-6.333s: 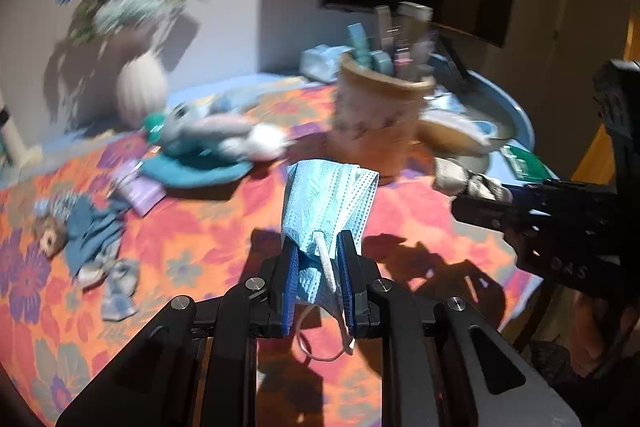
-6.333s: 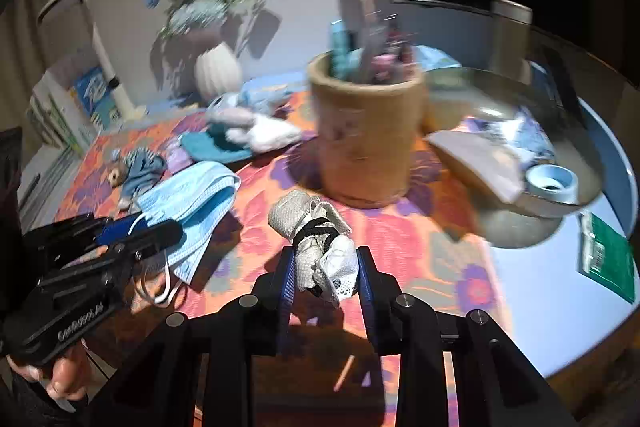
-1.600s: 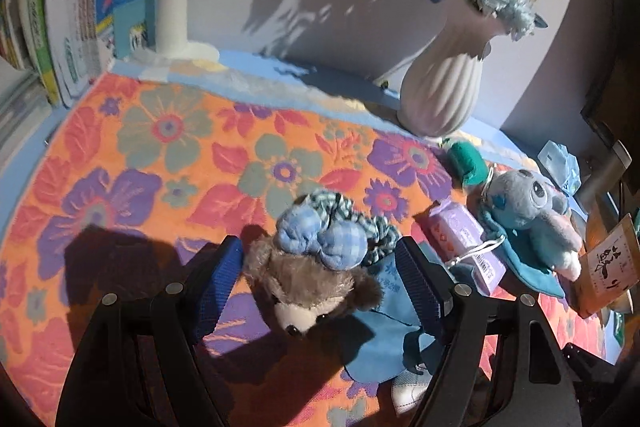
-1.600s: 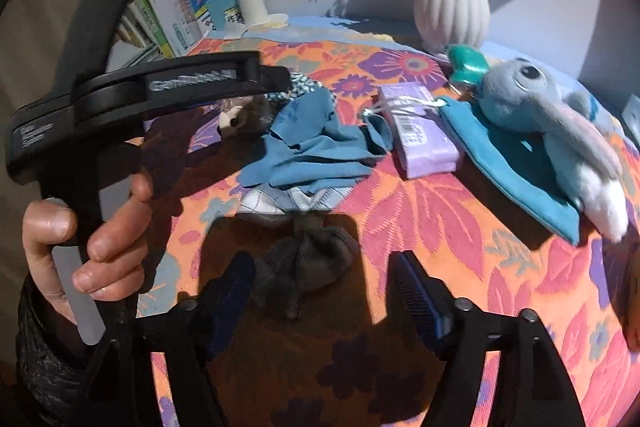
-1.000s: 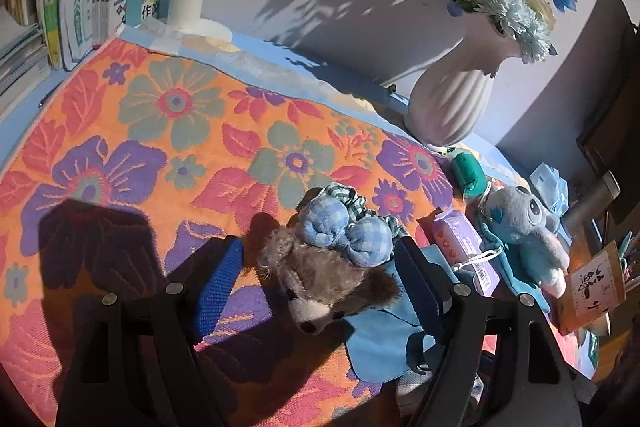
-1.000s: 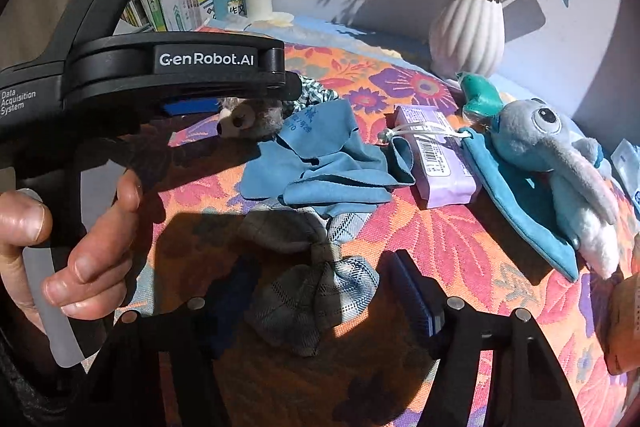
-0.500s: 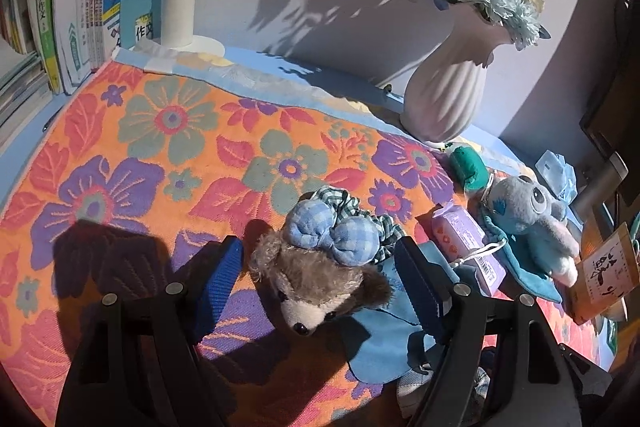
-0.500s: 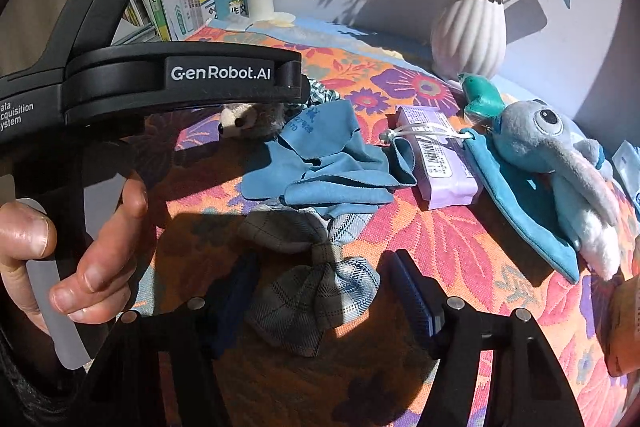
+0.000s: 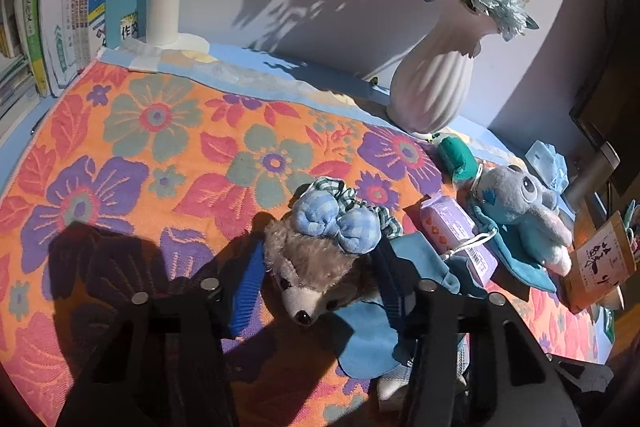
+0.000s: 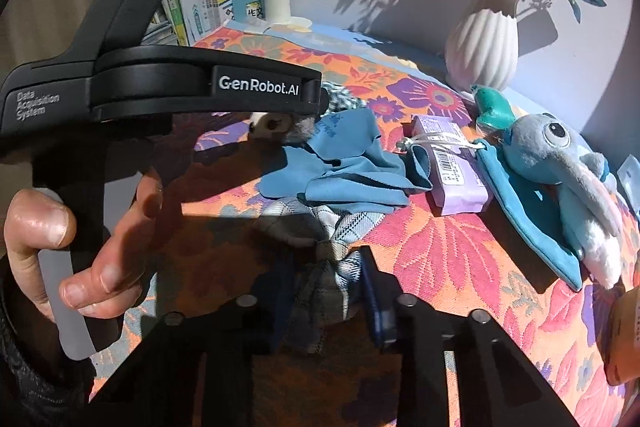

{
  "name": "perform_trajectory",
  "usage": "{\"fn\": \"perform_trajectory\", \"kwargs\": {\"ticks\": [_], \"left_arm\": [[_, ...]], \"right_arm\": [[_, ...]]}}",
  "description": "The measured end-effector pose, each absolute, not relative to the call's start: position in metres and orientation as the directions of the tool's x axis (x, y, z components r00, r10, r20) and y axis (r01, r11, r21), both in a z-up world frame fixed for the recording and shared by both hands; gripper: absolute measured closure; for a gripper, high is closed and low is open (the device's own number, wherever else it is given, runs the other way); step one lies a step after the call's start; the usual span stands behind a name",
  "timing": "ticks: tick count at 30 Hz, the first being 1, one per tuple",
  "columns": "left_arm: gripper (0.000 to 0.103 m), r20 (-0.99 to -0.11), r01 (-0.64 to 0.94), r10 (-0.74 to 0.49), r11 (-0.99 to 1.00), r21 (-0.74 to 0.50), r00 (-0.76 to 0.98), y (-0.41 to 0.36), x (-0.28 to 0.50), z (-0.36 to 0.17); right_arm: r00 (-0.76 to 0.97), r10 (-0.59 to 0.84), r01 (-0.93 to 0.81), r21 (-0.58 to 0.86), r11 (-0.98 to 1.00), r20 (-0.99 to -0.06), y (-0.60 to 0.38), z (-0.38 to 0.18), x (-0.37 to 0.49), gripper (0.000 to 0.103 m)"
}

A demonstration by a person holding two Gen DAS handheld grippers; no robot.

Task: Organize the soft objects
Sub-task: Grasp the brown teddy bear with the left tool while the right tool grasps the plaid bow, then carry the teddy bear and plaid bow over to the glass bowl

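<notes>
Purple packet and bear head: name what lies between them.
Crumpled blue cloth fills the stretch between bear head and purple packet, clearest in the right wrist view.

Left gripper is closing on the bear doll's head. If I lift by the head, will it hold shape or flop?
The bear doll looks plush, so its head will probably squash between the left gripper. Its blue cloth body lies limp and would likely dangle. It seems light.

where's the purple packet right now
In the left wrist view, the purple packet lies on the flowered cloth right of centre, between the teddy bear and the grey plush toy, in front of the white vase.
</notes>
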State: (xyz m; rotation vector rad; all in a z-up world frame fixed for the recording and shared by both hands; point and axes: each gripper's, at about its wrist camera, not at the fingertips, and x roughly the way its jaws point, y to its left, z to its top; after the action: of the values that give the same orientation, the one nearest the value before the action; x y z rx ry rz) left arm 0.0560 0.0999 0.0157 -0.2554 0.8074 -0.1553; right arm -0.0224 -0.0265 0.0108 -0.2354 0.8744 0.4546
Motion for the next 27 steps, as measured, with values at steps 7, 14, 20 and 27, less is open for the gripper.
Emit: {"fn": "perform_trajectory", "kwargs": {"ticks": [7, 14, 20, 27], "left_arm": [[0.058, -0.668, 0.052, -0.267, 0.945, -0.324, 0.695, 0.105, 0.051, 0.020], [0.058, -0.627, 0.085, -0.304, 0.931, -0.355, 0.717, 0.100, 0.034, 0.036], [0.058, -0.552, 0.167, -0.392, 0.895, -0.413, 0.736, 0.090, 0.007, 0.067], [0.058, -0.450, 0.282, -0.477, 0.856, -0.434, 0.755, 0.067, -0.023, 0.113]], "right_arm": [[0.493, 0.364, -0.491, 0.093, 0.866, -0.790, -0.049, 0.014, -0.034, 0.079], [0.489, 0.349, -0.425, 0.131, 0.896, -0.800, -0.105, 0.014, -0.054, 0.079], [0.508, 0.329, -0.329, 0.174, 0.928, -0.796, -0.149, 0.018, -0.061, 0.079], [0.578, 0.313, -0.270, 0.185, 0.945, -0.754, -0.183, 0.044, -0.071, 0.079]]}}
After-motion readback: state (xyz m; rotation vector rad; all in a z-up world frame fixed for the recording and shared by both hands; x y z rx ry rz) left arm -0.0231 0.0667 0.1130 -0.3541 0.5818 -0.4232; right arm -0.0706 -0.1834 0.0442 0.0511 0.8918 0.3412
